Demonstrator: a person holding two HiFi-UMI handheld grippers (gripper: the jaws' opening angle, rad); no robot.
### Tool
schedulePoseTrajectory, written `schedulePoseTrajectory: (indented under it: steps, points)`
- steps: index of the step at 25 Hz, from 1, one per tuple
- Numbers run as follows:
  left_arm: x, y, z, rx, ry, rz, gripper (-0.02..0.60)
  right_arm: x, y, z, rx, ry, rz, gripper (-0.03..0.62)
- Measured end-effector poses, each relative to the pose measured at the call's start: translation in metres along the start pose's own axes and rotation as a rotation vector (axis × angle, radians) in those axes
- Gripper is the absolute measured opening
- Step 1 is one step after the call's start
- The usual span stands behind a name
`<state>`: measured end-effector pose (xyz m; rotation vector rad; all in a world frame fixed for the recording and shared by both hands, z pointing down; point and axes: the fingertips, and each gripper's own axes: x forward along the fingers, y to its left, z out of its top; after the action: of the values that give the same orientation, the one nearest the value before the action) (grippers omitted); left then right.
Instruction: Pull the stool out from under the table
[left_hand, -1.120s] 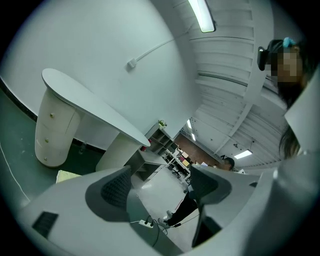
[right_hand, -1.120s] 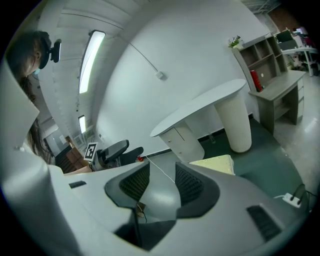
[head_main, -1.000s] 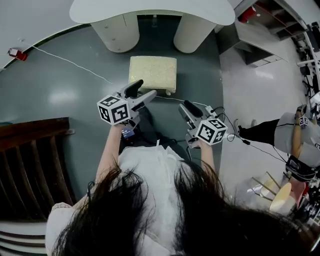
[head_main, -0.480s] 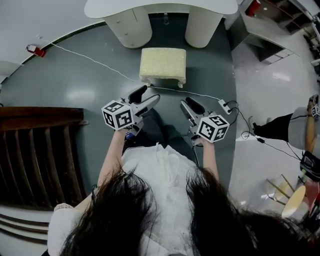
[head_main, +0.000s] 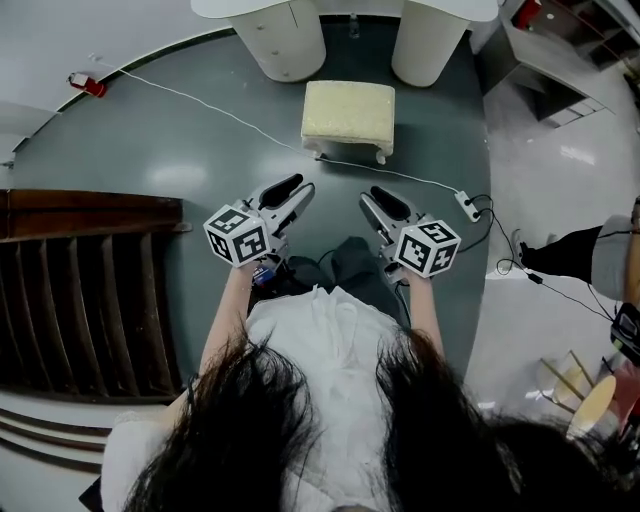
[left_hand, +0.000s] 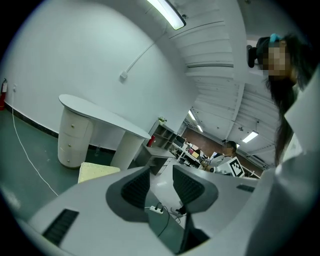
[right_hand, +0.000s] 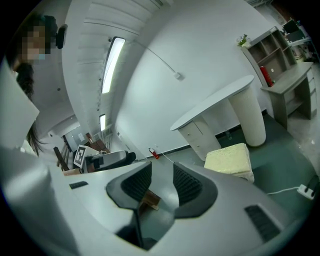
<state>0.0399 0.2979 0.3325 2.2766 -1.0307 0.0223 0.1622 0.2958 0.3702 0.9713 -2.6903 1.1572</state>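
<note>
Green floor (head_main: 150, 150) holds the stool (head_main: 348, 112); left tongs (left_hand: 160, 175) closing on nothing, right tongs (right_hand: 162, 172) parted, empty.

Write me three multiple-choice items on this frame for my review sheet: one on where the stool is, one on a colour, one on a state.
1. Where is the stool relative to the table?
A) tucked under it
B) on the green floor in front of it, clear of it
C) on top of it

2. What colour is the stool's seat?
A) red
B) black
C) pale yellow

3. How does the stool stand?
A) upright on its legs
B) tipped on its side
C) lifted off the floor

Answers:
1 B, bare floor shows between the stool and the table's pedestals.
2 C, the head view shows a cream-yellow cushion.
3 A, the seat faces up with its feet on the floor.
</note>
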Motion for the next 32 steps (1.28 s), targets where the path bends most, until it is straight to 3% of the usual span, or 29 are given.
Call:
schedulePoseTrajectory:
  steps: [9, 16, 32]
  points:
    - [-0.063, 0.009, 0.002, 0.061, 0.040, -0.055, 0.138, 0.039, 0.060, -0.014, -0.028, -0.040, -0.035, 0.121]
    - [-0.117, 0.018, -0.019, 0.090, 0.069, -0.123, 0.133, 0.058, 0.116, -0.047, -0.072, -0.071, -0.091, 0.087]
    - [-0.180, 0.000, -0.045, 0.127, 0.072, -0.220, 0.132, 0.051, 0.190, -0.104, -0.146, -0.093, -0.138, 0.066]
